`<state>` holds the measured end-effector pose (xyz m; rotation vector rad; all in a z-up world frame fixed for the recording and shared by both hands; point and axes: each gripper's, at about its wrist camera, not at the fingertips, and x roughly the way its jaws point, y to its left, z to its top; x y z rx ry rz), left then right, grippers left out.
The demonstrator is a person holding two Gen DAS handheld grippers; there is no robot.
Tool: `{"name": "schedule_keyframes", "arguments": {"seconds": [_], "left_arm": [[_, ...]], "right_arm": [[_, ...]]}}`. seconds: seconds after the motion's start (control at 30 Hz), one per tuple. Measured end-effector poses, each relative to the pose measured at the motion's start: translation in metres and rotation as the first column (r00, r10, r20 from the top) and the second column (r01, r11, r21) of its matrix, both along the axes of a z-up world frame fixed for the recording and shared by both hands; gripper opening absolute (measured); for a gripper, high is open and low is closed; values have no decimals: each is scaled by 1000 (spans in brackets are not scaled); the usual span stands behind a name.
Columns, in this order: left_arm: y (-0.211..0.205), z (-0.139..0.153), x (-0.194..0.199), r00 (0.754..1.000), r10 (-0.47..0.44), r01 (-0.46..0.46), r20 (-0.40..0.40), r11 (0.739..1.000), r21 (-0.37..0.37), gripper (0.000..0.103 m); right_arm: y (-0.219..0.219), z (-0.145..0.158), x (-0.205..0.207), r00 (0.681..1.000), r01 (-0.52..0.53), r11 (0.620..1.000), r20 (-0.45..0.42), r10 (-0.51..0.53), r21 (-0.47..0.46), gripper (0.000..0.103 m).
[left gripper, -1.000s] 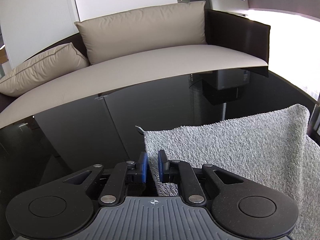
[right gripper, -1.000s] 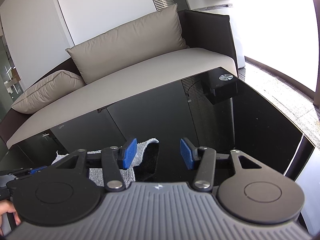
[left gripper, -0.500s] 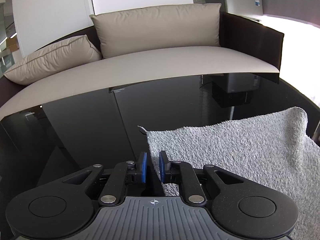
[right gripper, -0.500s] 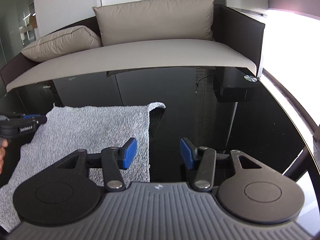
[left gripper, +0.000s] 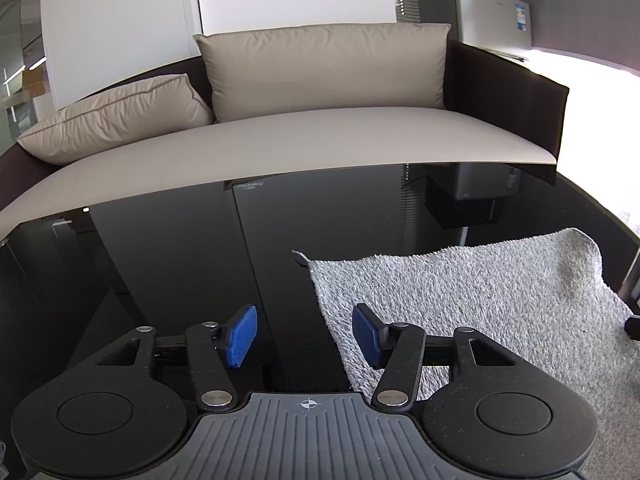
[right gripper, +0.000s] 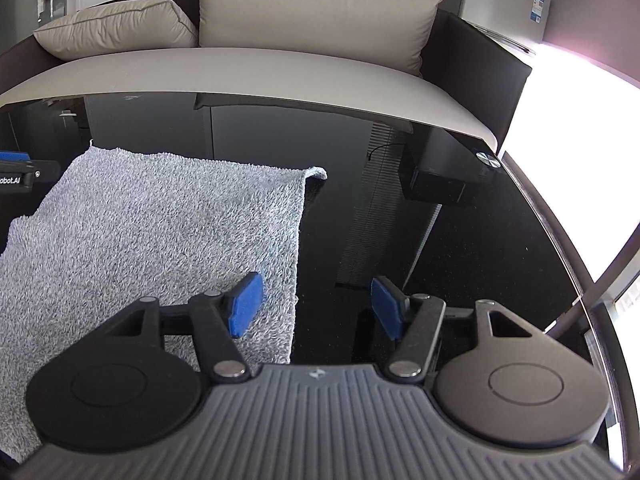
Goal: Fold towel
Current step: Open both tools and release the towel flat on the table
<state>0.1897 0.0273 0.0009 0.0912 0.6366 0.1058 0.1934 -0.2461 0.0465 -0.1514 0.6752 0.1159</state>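
grey towel (right gripper: 160,232) lies flat mid-table (left gripper: 168,264), spread ready for folding; left gripper (left gripper: 304,338) and right gripper (right gripper: 316,306) straddle its side edges, jaws apart, holding nothing.

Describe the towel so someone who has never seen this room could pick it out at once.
In front of the beige sofa stands a glossy black table. The towel lies spread flat on it, between the two open grippers. It is the only soft, shaggy grey thing on that dark, mirror-like top.
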Motion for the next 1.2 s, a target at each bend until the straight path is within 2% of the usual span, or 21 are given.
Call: {"name": "schedule_keyframes", "arguments": {"seconds": [0.03, 0.23, 0.4, 0.57, 0.63, 0.7, 0.83, 0.87, 0.9, 0.97, 1.2], "left_arm": [[1, 1, -3, 1000, 2, -2, 1, 1000, -8, 57], [7, 8, -22, 1000, -12, 12, 8, 998, -62, 67], [9, 11, -41, 999, -34, 34, 5, 996, -82, 74], [10, 7, -60, 999, -38, 36, -17, 993, -113, 88], [10, 7, -68, 999, -42, 39, -20, 992, -124, 96], [9, 7, -79, 999, -43, 41, -14, 990, -133, 102], [8, 8, -98, 999, -51, 50, -3, 988, -145, 102], [9, 8, -103, 999, -51, 49, -5, 987, -151, 102], [10, 7, -109, 999, -48, 46, -9, 986, -162, 102], [12, 6, -119, 999, -45, 40, -19, 982, -186, 102], [14, 4, -148, 999, -41, 33, -32, 976, -215, 102]], "right_arm": [[0, 0, -2, 1000, 8, 1000, 0, -8, -1, 64], [-3, -1, -8, 999, 26, 999, 35, -27, 20, 66], [-23, 10, -23, 996, 72, 987, 49, -79, 144, 66], [-29, 12, -41, 995, 58, 988, 69, -68, 142, 66], [-30, 12, -47, 994, 64, 987, 79, -76, 145, 68], [-32, 13, -53, 993, 71, 983, 77, -85, 169, 77], [-32, 14, -68, 993, 59, 980, 93, -77, 190, 82], [-32, 15, -72, 992, 55, 980, 98, -75, 194, 84], [-32, 15, -75, 992, 51, 979, 103, -72, 197, 91], [-31, 16, -84, 992, 43, 979, 110, -65, 198, 95], [-29, 14, -116, 996, 16, 981, 84, -33, 195, 95]]}}
